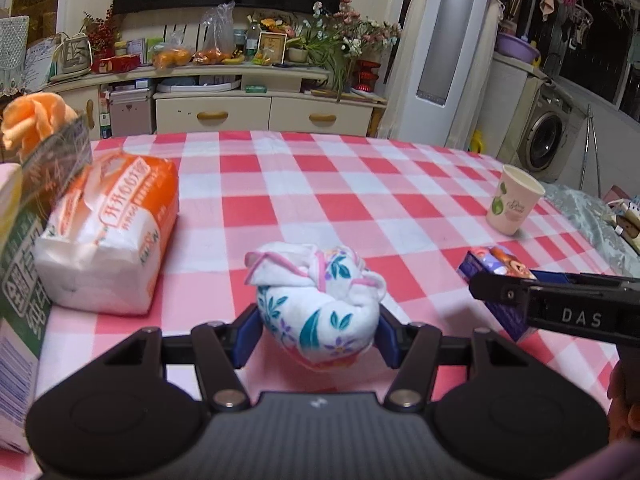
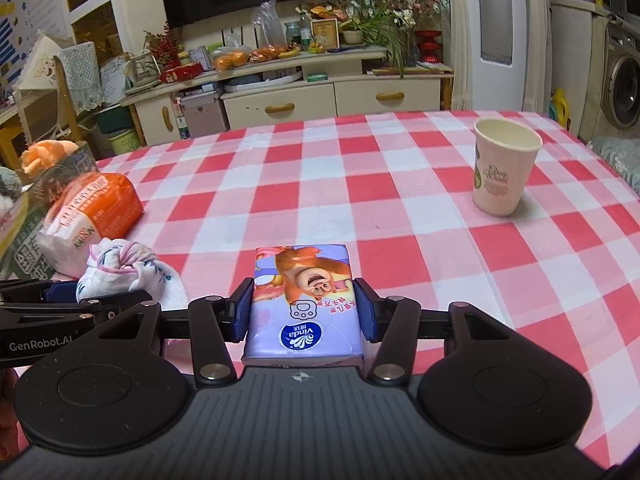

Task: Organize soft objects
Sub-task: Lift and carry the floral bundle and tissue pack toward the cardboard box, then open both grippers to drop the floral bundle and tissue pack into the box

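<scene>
My left gripper (image 1: 318, 330) is shut on a balled white floral cloth (image 1: 316, 300), held just above the red-and-white checked tablecloth (image 1: 320, 192). My right gripper (image 2: 305, 314) is shut on a purple tissue pack with a cartoon bear (image 2: 306, 300), its blue pads pressing both long sides. In the right wrist view the floral cloth (image 2: 128, 272) sits at the left in the other gripper. In the left wrist view the purple pack (image 1: 502, 280) shows at the right behind the other gripper's finger.
An orange-and-white tissue pack (image 1: 112, 232) lies at the left beside a green-printed carton (image 1: 24, 248) with an orange plush item (image 1: 32, 120) on top. A paper cup (image 2: 502, 166) stands at the right. A cabinet crowds the far side.
</scene>
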`<action>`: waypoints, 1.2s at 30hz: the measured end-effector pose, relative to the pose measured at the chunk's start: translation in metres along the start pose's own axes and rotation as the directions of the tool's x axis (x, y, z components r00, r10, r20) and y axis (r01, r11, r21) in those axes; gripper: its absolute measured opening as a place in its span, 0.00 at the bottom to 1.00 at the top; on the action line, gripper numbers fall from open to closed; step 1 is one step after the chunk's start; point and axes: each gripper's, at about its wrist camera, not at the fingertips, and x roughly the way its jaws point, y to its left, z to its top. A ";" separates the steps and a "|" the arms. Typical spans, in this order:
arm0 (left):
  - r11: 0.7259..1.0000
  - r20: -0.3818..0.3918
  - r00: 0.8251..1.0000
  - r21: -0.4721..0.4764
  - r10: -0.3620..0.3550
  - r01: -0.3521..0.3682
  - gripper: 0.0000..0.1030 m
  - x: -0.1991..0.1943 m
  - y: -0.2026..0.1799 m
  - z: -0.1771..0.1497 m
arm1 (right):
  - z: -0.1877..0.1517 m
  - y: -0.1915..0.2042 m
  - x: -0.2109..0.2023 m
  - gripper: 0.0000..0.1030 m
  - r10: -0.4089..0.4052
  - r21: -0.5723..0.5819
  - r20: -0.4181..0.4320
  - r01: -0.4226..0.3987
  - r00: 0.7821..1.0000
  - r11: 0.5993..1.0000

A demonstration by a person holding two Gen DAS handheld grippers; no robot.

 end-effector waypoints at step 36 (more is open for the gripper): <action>0.959 0.292 0.928 -0.228 0.233 -0.169 0.57 -0.119 0.140 0.088 | 0.097 0.186 -0.014 0.62 0.315 -0.174 0.081 -0.297 0.946 0.939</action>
